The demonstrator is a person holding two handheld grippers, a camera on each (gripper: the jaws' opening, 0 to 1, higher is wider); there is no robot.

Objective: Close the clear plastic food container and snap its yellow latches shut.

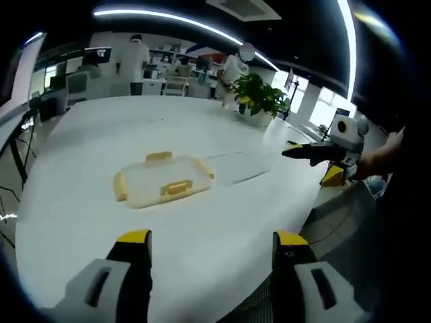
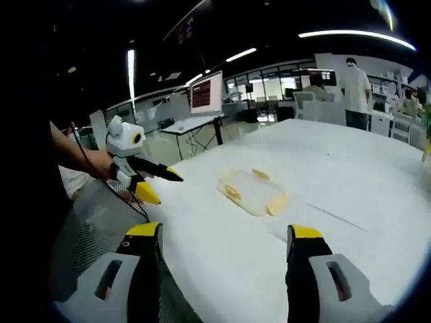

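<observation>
Left gripper (image 1: 210, 250) and right gripper (image 2: 225, 245) both spread wide, holding nothing; the container (image 1: 163, 180) sits apart, its latch state hard to read.

Black gripper (image 1: 210, 269) jaws, yellow tips, grey mounts

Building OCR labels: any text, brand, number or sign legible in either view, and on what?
None legible.
Wall screen: content blurred, unreadable.
Monitor: content too small to read.
Container with yellow latches: no marking readable.
Left gripper and right gripper: no lettering visible.
</observation>
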